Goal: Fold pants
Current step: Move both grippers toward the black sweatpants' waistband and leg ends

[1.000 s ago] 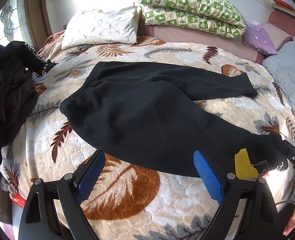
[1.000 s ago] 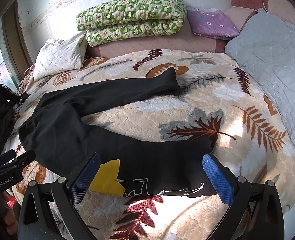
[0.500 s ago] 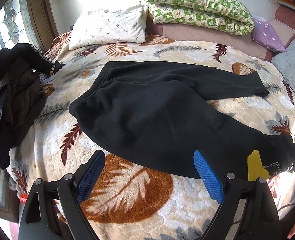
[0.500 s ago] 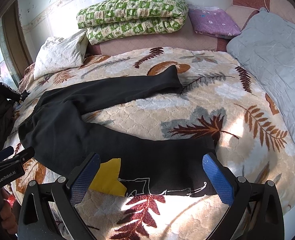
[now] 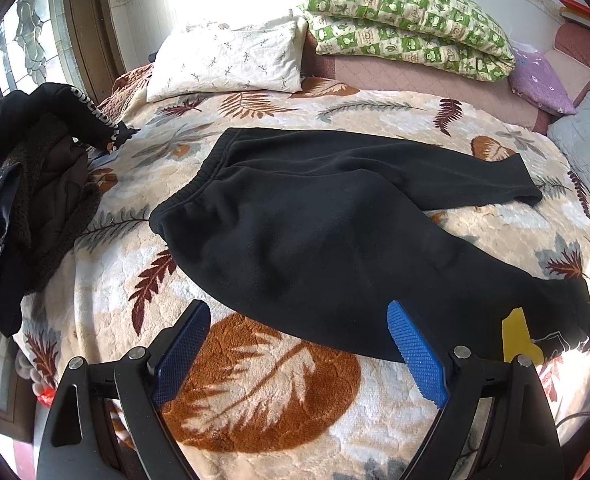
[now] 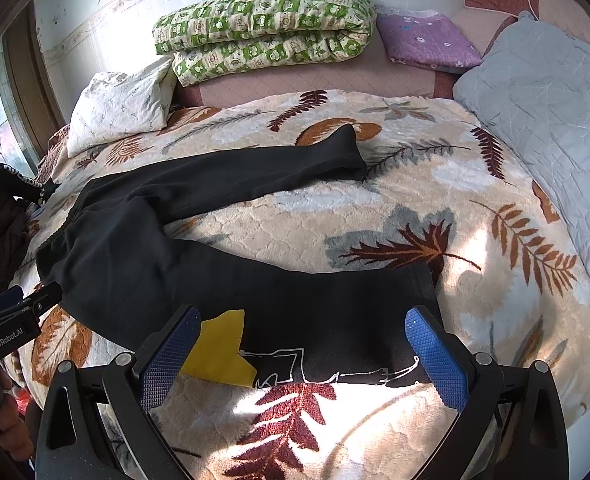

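Black pants [image 5: 315, 232] lie spread flat on a leaf-patterned blanket, waistband [image 5: 191, 196] to the left, legs splayed apart to the right. The near leg [image 6: 335, 312] carries a yellow patch [image 6: 219, 348] and a white line print. The far leg [image 6: 263, 172] ends near the bed's middle. My left gripper [image 5: 295, 348] hovers open above the blanket just in front of the pants' seat. My right gripper [image 6: 299, 352] stands open over the near leg's cuff end, holding nothing. The left gripper's body [image 6: 11, 316] shows at the right wrist view's left edge.
A heap of dark clothes [image 5: 27, 184] lies at the bed's left edge. A white pillow [image 5: 227, 60], a green checked quilt [image 5: 407, 20], a purple cushion [image 6: 427, 40] and a grey quilt [image 6: 555, 120] line the back and right side.
The left gripper's view has shifted left and slightly forward, so the pants sit further right in it. The right gripper has barely moved. Both stay open.
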Demonstrator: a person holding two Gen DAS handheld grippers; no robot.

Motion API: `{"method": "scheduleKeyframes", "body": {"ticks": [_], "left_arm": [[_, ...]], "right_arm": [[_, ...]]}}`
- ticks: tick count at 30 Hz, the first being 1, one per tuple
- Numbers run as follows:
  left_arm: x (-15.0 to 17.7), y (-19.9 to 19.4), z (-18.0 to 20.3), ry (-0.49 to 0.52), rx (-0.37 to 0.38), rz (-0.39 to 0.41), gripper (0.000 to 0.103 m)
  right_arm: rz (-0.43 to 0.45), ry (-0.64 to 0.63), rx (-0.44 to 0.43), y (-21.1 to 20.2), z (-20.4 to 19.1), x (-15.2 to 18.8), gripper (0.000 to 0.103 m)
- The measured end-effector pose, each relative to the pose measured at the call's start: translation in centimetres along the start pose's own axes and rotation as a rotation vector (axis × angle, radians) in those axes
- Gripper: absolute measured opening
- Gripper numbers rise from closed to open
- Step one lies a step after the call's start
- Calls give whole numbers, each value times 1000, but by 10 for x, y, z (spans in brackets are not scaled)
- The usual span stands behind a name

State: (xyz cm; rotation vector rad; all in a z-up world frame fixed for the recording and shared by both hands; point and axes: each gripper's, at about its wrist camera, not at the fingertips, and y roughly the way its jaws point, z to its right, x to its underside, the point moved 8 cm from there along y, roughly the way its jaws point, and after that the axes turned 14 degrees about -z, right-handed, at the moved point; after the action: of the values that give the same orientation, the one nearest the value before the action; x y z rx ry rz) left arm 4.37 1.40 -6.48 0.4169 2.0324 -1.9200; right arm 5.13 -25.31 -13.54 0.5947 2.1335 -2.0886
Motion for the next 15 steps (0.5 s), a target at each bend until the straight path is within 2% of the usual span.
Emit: {"method": "scheduleKeyframes", "body": {"ticks": [15], "left_arm": [[3, 1, -1, -7, -3, 3, 91]], "right_arm": [[-13, 9, -3, 1, -1, 8, 103]]}}
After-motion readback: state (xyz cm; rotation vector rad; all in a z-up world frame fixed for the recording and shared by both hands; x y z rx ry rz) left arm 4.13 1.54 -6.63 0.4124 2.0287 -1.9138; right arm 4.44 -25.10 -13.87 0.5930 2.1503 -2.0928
